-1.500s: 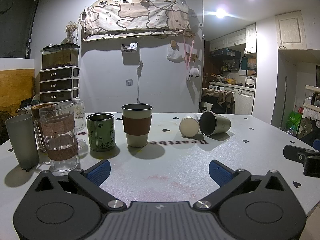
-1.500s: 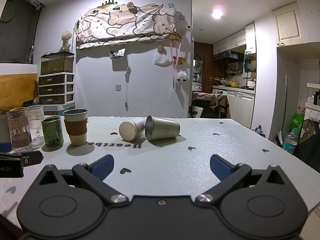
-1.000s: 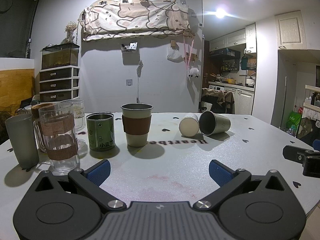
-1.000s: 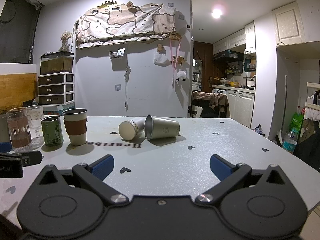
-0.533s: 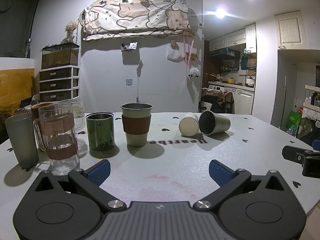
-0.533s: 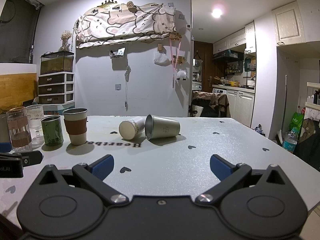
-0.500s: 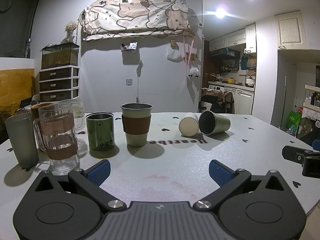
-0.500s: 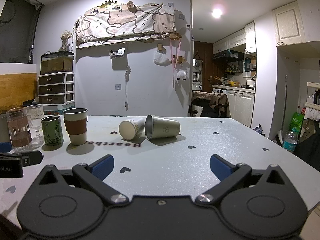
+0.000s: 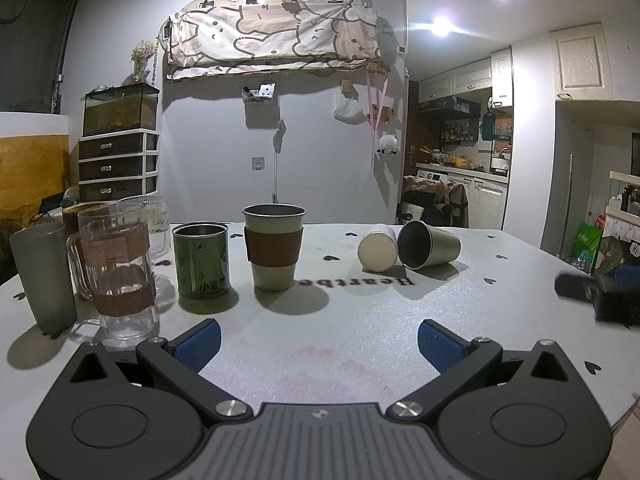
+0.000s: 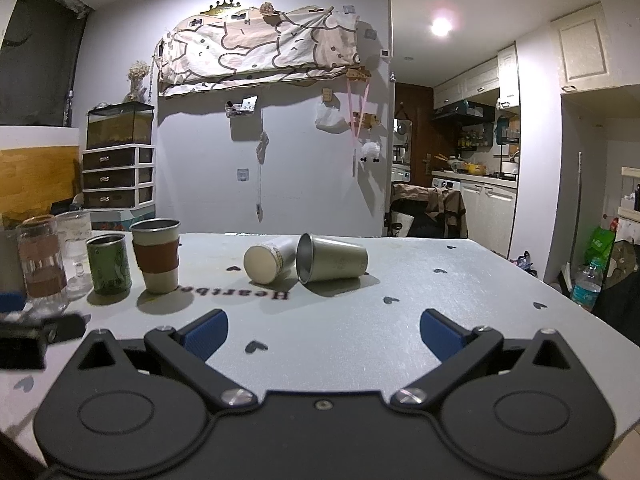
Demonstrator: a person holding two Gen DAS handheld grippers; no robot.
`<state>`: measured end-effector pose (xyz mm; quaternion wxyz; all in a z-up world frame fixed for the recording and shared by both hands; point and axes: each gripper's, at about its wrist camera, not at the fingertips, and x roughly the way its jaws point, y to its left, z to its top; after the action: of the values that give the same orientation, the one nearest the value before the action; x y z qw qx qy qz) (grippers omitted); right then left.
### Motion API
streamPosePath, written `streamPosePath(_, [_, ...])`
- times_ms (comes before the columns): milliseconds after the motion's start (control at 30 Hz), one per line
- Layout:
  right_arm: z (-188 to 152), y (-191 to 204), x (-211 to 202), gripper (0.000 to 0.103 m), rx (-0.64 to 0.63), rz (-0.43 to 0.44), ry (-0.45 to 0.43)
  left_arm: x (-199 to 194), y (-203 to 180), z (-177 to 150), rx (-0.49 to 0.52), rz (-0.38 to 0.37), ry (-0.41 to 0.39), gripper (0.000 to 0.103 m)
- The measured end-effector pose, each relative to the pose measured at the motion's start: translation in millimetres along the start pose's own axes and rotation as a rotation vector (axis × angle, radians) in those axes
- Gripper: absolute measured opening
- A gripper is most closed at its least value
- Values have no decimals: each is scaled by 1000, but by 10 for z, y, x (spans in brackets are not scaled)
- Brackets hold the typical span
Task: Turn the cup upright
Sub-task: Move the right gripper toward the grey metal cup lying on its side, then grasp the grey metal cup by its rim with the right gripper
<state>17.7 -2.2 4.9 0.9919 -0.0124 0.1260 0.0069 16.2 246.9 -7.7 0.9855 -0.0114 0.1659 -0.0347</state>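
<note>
A steel cup point(image 10: 332, 260) lies on its side on the grey table point(image 10: 340, 320), mouth toward the left; it also shows in the left wrist view point(image 9: 428, 245). A white paper cup point(image 10: 266, 261) lies on its side against it, also in the left wrist view point(image 9: 378, 249). My right gripper point(image 10: 323, 330) is open and empty, low over the table, short of both cups. My left gripper point(image 9: 319, 344) is open and empty, in front of the upright cups.
Upright at the left stand a sleeved cup point(image 9: 273, 246), a green tin point(image 9: 202, 260), a glass mug point(image 9: 116, 276), a grey tumbler point(image 9: 42, 276) and a stemmed glass point(image 10: 76, 250). The right gripper shows at the left view's right edge point(image 9: 600, 292).
My right gripper has moved forward and a little left toward the lying cups, which look larger now. My left gripper has hardly moved.
</note>
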Motion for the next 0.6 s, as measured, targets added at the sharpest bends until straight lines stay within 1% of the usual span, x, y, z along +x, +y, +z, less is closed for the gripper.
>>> streamPosePath(133, [135, 56, 176, 103, -2, -15, -7, 6, 25, -7, -8, 4, 3, 103])
streamPosePath(267, [401, 50, 452, 103, -3, -39, -8, -18, 115, -72, -18, 13, 4, 103])
streamPosePath(400, [687, 83, 818, 103, 13, -85, -4, -61, 239, -126, -25, 25, 4, 103])
streamPosePath(500, [894, 98, 1178, 103, 48, -110, 31, -77, 347, -147, -40, 38, 2, 103])
streamPosePath(600, [1057, 73, 1596, 103, 114, -124, 102, -69, 445, -165, -56, 55, 7, 103])
